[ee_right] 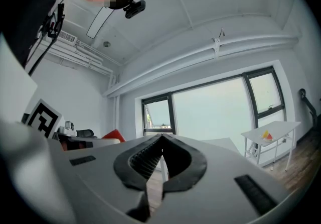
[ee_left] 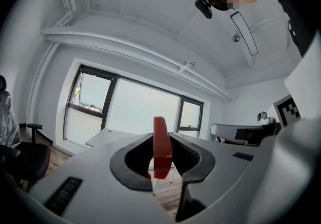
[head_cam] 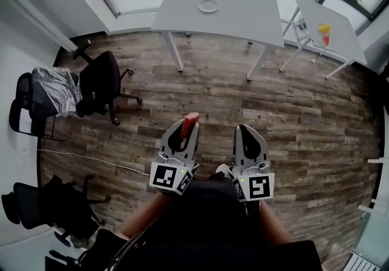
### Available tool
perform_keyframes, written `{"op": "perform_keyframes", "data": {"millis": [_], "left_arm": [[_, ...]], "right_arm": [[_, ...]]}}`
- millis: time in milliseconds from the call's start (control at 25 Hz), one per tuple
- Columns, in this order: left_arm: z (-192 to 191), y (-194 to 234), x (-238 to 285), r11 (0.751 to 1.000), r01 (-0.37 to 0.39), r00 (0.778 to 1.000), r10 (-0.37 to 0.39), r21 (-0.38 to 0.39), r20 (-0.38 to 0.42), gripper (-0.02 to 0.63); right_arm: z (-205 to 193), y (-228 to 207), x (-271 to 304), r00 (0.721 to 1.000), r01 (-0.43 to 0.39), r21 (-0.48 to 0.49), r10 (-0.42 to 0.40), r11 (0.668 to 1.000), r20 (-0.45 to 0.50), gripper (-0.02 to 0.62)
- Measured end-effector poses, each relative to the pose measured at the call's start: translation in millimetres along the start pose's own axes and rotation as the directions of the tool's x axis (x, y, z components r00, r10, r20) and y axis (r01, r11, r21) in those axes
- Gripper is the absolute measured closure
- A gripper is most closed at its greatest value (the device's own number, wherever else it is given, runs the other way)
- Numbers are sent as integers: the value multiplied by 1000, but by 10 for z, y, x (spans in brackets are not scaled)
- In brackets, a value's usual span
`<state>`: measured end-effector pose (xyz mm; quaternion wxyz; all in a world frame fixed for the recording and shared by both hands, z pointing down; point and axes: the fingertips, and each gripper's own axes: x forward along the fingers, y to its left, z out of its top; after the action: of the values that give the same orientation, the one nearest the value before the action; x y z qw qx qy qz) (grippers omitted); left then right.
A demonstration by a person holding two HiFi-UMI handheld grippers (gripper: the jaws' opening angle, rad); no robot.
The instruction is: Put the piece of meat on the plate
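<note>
Left gripper [ee_left: 160,140]: jaws clamped on the piece of meat [ee_left: 162,157], a red slab standing on edge between the pads, top end poking above the jaw tips. Grip looks square.

Right gripper [ee_right: 161,140]: jaws together, nothing between them. Idle, carried beside the left.

Both tools are held low and close to the body over wood floor. The plate [head_cam: 208,5] sits on the white table [head_cam: 243,17], well apart from me, across the room.

Step in hand, as I judge it: transport, meat picked but not yet placed. Next move calls for walking to the table, bringing the left gripper over the plate, lowering, then parting the jaws.
</note>
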<state>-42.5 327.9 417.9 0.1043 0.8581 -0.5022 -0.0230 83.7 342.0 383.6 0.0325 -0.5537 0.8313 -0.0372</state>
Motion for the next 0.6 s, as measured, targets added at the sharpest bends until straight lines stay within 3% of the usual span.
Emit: {"op": "perform_keyframes", "data": {"millis": [600], "left_arm": [[4, -64, 160, 1000, -26, 1000, 25, 11, 7, 512]], "right_arm": [[120, -120, 102, 997, -61, -2, 61, 998, 44, 594]]}}
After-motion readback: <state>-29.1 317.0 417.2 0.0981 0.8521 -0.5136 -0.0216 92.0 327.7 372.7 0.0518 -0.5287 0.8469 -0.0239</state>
